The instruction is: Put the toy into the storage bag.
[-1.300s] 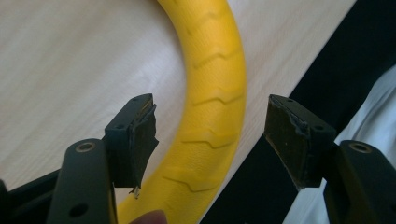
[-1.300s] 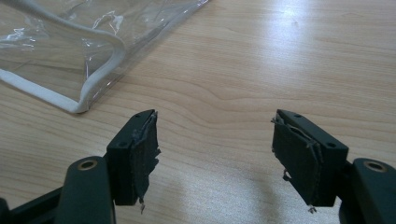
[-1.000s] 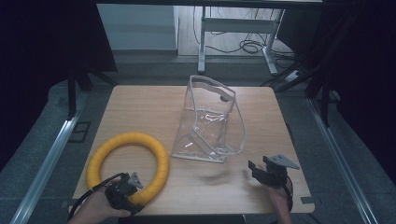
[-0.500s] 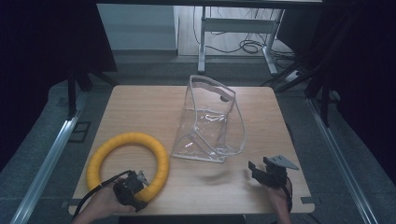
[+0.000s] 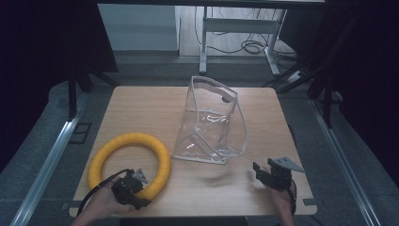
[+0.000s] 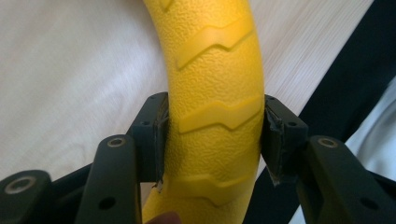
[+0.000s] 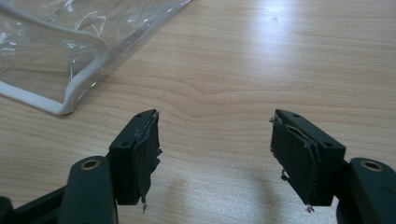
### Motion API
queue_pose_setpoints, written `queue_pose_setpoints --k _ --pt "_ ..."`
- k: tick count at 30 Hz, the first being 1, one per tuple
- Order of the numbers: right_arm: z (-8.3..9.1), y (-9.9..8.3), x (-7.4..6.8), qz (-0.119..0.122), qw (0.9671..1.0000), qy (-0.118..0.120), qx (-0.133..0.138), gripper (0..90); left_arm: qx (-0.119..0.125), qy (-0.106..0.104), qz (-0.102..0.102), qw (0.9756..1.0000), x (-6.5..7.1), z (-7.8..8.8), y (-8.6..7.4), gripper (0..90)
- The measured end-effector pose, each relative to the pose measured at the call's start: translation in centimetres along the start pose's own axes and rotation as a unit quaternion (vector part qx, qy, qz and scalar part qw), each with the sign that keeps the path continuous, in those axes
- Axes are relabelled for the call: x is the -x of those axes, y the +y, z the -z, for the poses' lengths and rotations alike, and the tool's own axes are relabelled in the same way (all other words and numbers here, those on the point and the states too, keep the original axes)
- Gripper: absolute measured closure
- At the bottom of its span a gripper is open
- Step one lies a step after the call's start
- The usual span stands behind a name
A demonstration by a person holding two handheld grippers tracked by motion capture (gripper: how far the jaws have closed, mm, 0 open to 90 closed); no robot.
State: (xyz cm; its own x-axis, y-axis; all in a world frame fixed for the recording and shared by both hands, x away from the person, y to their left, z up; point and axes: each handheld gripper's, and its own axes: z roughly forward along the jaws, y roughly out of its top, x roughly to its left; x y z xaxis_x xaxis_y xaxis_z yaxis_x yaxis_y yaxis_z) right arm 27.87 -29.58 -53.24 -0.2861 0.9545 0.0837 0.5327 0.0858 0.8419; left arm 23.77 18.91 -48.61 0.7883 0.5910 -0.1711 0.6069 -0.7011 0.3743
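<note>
Your left gripper (image 6: 215, 140) has just been closing and now pinches the yellow ring (image 5: 129, 162) left of the clear bag (image 5: 211, 125). It looks light, stiff-ish foam with grippy texture, so that near arc's a fine hold. Your right gripper (image 7: 215, 154) gapes idle.

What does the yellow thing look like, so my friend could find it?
Look at the wooden table, near its front left corner. There lies a fat yellow ring with bumpy zigzag ridges, its near side pinched in the left gripper. The clear plastic bag beside it has no colour.
</note>
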Motion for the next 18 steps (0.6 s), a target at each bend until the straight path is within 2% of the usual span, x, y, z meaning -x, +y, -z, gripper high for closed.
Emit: queue_pose_setpoints --k 1,2,3,6,7,10,11,12,13,14,16,17,18 --pt "0.1 0.0 0.0 -0.007 1.0 -0.001 0.002 33.0 0.025 -0.012 0.007 0.9996 -0.4 1.0 0.2 49.5" --pt "0.2 0.0 0.1 -0.009 0.9999 -0.003 0.004 33.0 0.039 -0.018 0.011 0.999 -0.6 1.5 0.2 49.6" --pt "0.2 0.0 0.2 -0.011 0.9999 -0.004 0.005 33.0 0.039 -0.018 0.011 0.999 -0.6 1.5 0.2 49.6" --pt "0.4 0.0 0.3 -0.018 0.9998 -0.005 0.007 33.1 0.075 -0.032 0.02 0.9965 -1.2 2.9 0.2 49.7" --pt "0.4 0.0 0.5 -0.024 0.9997 -0.006 0.008 33.2 0.1 -0.039 0.025 0.9939 -1.6 3.8 0.1 49.9" --pt "0.6 -0.1 0.7 -0.034 0.9993 -0.006 0.012 33.3 0.138 -0.044 0.032 0.9889 -2.1 5.0 0.0 50.0" --pt "0.6 -0.1 0.7 -0.037 0.9992 -0.008 0.012 33.3 0.138 -0.044 0.032 0.9889 -2.1 5.0 0.0 50.1" --pt "0.7 -0.1 0.8 -0.039 0.9991 -0.009 0.015 33.3 0.147 -0.042 0.032 0.9877 -2.1 5.3 0.0 50.3" --pt "0.7 -0.1 0.9 -0.04 0.999 -0.008 0.016 33.3 0.166 -0.043 0.038 0.9845 -2.3 5.7 0.0 50.3" --pt "0.7 -0.1 0.9 -0.04 0.999 -0.008 0.016 33.3 0.166 -0.043 0.038 0.9845 -2.3 5.7 0.0 50.4" --pt "0.8 -0.2 1.0 -0.045 0.9987 -0.01 0.02 33.3 0.176 -0.045 0.043 0.9823 -2.5 5.9 0.0 50.4" --pt "0.8 -0.2 1.0 -0.045 0.9987 -0.01 0.02 33.3 0.182 -0.047 0.046 0.981 -2.6 6.0 0.0 50.4" --pt "0.9 -0.2 1.1 -0.047 0.9986 -0.013 0.022 33.3 0.192 -0.051 0.053 0.9787 -2.7 6.2 0.0 50.5"
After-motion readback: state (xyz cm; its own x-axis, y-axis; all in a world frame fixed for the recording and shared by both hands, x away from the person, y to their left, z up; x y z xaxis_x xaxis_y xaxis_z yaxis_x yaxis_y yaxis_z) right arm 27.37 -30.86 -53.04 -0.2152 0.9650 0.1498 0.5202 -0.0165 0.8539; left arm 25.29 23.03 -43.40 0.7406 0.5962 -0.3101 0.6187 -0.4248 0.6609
